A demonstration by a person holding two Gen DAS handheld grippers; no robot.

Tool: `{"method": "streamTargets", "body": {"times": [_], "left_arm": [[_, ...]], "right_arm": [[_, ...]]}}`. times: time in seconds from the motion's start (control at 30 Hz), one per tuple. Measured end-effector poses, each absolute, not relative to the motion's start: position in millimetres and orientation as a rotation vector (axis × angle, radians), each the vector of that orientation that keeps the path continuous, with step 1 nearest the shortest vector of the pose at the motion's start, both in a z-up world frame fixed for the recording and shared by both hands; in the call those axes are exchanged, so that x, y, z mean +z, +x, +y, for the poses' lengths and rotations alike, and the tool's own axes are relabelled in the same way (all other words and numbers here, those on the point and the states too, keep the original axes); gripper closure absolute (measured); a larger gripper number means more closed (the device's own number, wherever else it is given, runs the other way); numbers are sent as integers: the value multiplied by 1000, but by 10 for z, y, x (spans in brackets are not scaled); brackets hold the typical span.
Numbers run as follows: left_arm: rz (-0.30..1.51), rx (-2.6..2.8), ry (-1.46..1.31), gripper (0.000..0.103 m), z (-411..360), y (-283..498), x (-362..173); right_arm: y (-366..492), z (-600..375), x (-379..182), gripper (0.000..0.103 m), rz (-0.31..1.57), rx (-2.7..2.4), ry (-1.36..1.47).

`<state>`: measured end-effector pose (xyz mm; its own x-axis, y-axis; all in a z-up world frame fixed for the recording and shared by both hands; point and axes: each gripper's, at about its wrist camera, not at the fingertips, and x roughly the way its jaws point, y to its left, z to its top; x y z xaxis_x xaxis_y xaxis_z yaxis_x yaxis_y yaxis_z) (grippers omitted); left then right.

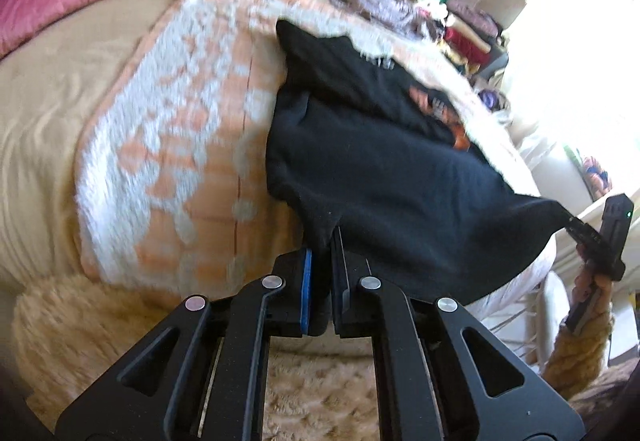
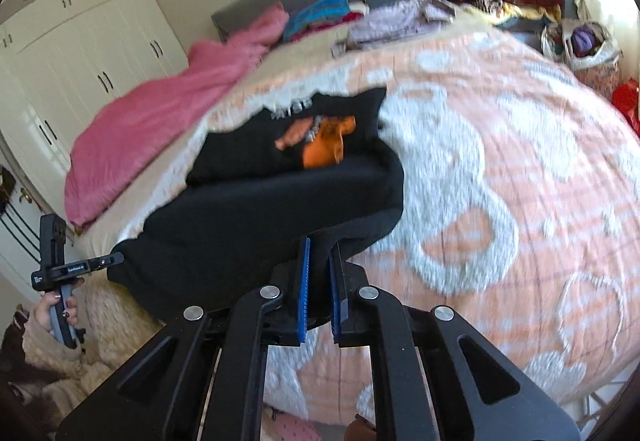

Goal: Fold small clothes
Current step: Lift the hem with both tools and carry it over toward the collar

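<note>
bedspread (image 2: 500,161) bears black shirt (image 2: 260,209), both jaws pinching its hem.

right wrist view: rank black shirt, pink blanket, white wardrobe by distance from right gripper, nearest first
1. black shirt, its edge pinched in the right gripper, just ahead.
2. pink blanket, on the bed, ahead and left.
3. white wardrobe, against the wall, far left.

A: Item?

B: Black shirt (image 2: 280,209), orange print (image 2: 320,145) on the front.

A: State?

B: Near hem raised off the blanket (image 2: 500,161) at both corners, sagging between; far part with print lies flat on the blanket.
</note>
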<state>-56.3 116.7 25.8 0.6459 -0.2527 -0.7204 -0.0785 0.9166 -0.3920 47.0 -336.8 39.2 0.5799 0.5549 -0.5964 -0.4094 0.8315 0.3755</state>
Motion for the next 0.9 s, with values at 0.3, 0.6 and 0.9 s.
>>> {"method": "streamTargets", "body": {"times": [0.3,0.6,0.9], "left_arm": [[740,-98,-434,101,1231,-405,708],[641,-65,-407,101,1253,-134,1084],[623,10,-344,101,1261,307,1180]], "right_arm": [[618,-3472,751,96,605,517,268],[824,-3472,989,96,511,479,288],[1151,-3365,1110,96,467,442,270]]}}
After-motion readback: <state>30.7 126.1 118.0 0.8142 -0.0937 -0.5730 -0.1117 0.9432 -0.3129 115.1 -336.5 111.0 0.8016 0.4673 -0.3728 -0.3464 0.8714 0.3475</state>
